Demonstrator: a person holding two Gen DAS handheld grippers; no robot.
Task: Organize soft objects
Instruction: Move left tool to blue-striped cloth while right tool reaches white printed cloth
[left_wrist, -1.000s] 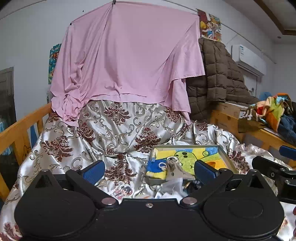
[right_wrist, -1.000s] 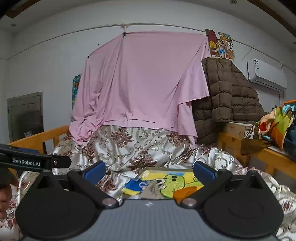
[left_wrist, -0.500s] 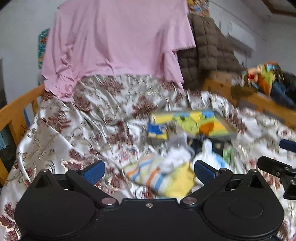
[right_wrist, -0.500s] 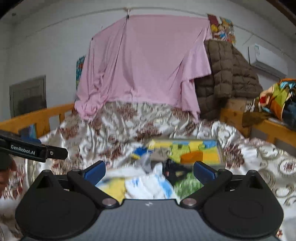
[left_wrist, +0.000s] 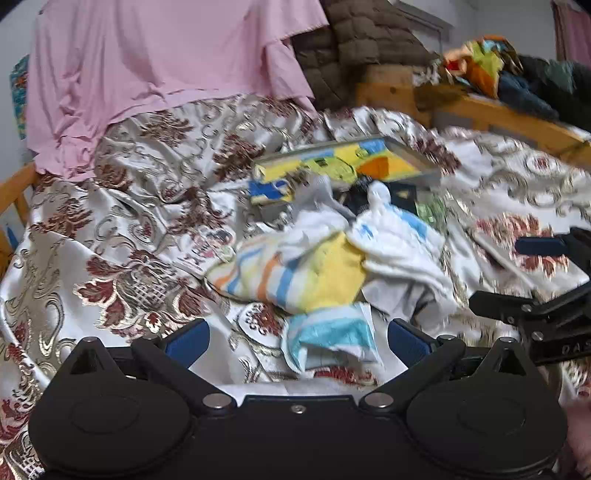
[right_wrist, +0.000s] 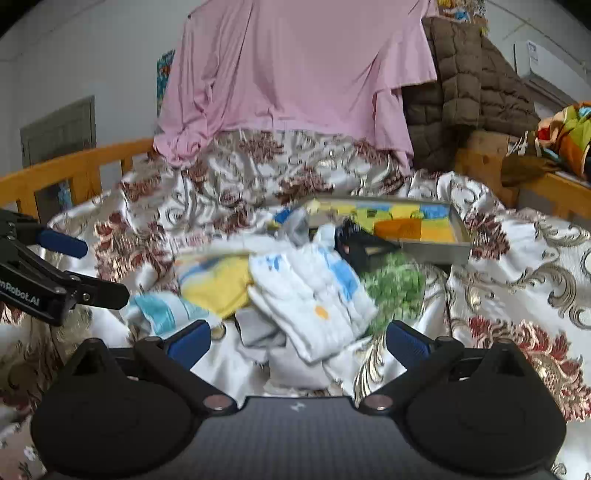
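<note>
Socks and small cloths lie heaped (left_wrist: 332, 258) on the patterned bedspread (left_wrist: 129, 229), and both pairs of tongs hang over the near edge of that heap with nothing between their blue pads. The left tongs (left_wrist: 299, 338) stand spread wide, and the turquoise-striped cloth (left_wrist: 328, 339) sits right in their gap at 12 o'clock, its long side running across from 9 to 3. Beyond it, still at 12, lies the yellow and striped piece (left_wrist: 295, 273). The right tongs (right_wrist: 297, 339) are likewise spread wide and empty; the white sock with blue patches (right_wrist: 314, 295) lies just ahead of them, its length slanting from about 11 o'clock down toward 4. The green piece (right_wrist: 395, 288) sits at their 1 o'clock, and the picture-lined tray (right_wrist: 436, 251) lies farther off at 12 to 1, touching the far side of the heap. Judging by this, each hand has its own nearest piece: the turquoise cloth for the left, the white sock for the right. The sock's slant suggests the right tongs would close across its narrow width.
</note>
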